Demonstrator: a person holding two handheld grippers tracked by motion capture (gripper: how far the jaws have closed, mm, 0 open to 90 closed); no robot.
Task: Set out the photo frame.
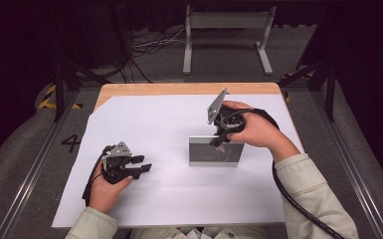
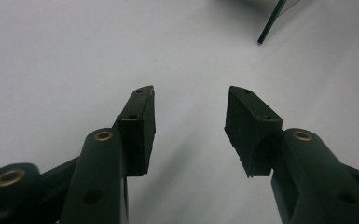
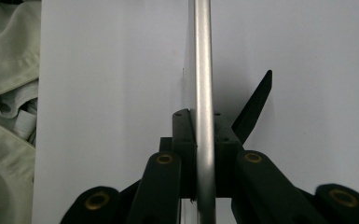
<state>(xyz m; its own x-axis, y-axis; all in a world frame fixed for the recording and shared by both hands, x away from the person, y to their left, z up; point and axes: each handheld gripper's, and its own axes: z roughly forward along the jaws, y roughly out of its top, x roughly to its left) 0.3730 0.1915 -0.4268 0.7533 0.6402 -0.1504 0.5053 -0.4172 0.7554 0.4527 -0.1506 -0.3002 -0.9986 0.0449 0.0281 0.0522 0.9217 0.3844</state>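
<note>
A silver-framed flat panel [image 1: 215, 152] stands upright on the white sheet [image 1: 179, 199], right of the middle. My right gripper [image 1: 222, 135] comes down on its top edge from above and is shut on it. In the right gripper view the panel's thin metal edge [image 3: 203, 65] runs straight up between the two pads, and its black prop leg [image 3: 255, 105] slants out to the right. My left gripper [image 1: 144, 165] rests low at the front left, open, pointing right toward the panel. Its pads [image 2: 142, 126] have only white sheet between them; the panel's corner and leg [image 2: 270, 23] show far off.
The white sheet covers most of a wooden table [image 1: 179, 88]. A grey metal stand [image 1: 226, 35] and cables [image 1: 149, 45] are on the floor behind the table. A black cable [image 1: 298, 204] trails from the right gripper along the sleeve. Pale clothing [image 3: 4, 93] lies beyond the sheet's near edge.
</note>
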